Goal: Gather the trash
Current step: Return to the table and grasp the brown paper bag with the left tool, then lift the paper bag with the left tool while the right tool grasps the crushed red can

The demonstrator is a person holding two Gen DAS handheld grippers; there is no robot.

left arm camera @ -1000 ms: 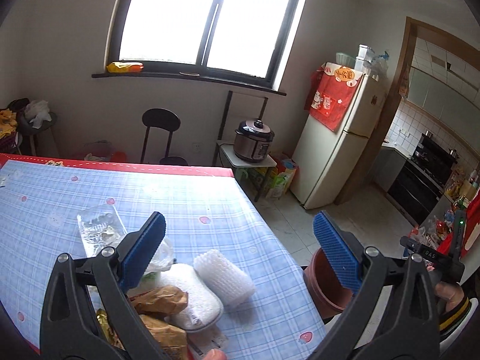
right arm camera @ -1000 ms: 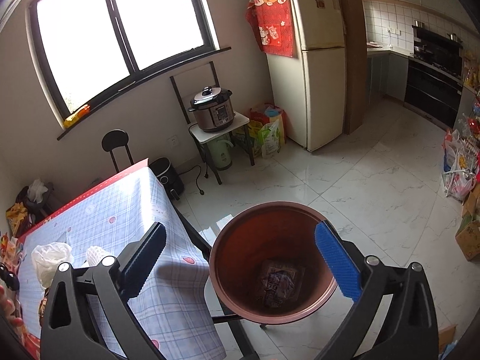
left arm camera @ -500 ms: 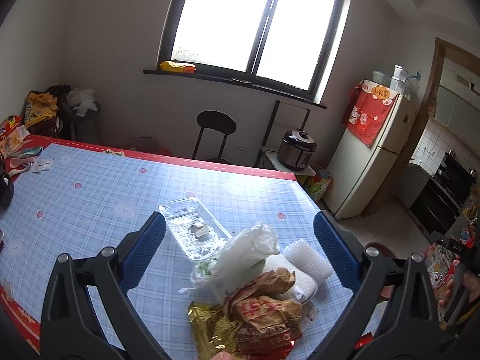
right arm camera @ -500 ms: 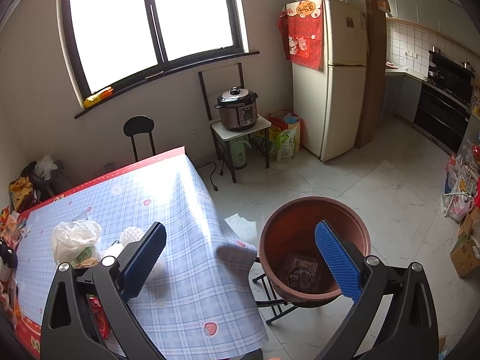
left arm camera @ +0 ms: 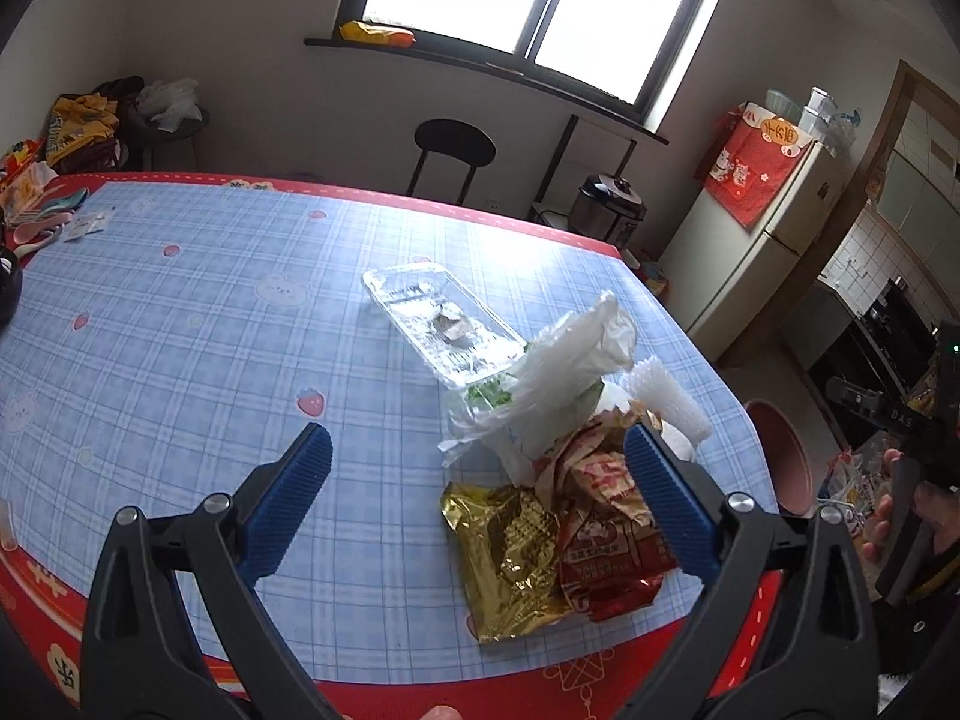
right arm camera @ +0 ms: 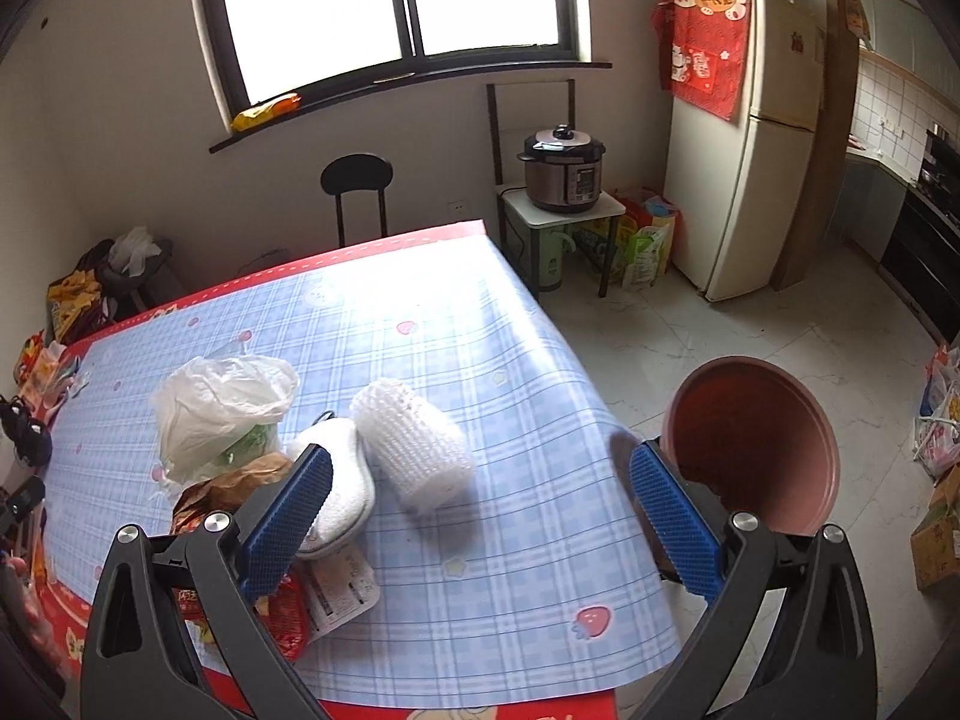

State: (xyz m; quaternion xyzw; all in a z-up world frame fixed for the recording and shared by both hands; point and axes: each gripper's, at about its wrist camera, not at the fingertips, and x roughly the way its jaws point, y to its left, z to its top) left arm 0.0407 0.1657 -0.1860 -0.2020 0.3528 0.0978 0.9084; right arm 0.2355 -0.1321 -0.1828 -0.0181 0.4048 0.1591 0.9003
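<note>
Trash lies piled near the right end of the blue checked table (left arm camera: 180, 324): a gold wrapper (left arm camera: 510, 546), a red snack bag (left arm camera: 606, 534), a white plastic bag (left arm camera: 570, 372) with greens inside, a clear plastic tray (left arm camera: 444, 324) and a white foam net sleeve (right arm camera: 414, 444). A white foam bowl (right arm camera: 342, 480) lies beside the sleeve. The brown bin (right arm camera: 756, 444) stands on the floor off the table's right end. My left gripper (left arm camera: 477, 501) hangs open above the wrappers. My right gripper (right arm camera: 480, 522) is open over the table's near right corner, holding nothing.
A black chair (right arm camera: 357, 192), a pressure cooker (right arm camera: 561, 171) on a small stand and a fridge (right arm camera: 744, 138) lie beyond the table. Packets and spoons (left arm camera: 36, 222) sit at the table's far left. Bags and boxes (right arm camera: 936, 456) clutter the floor on the right.
Both grippers have swung left, away from the bin and over the table. The trash pile has come into the middle of both views. Both stay open and empty.
</note>
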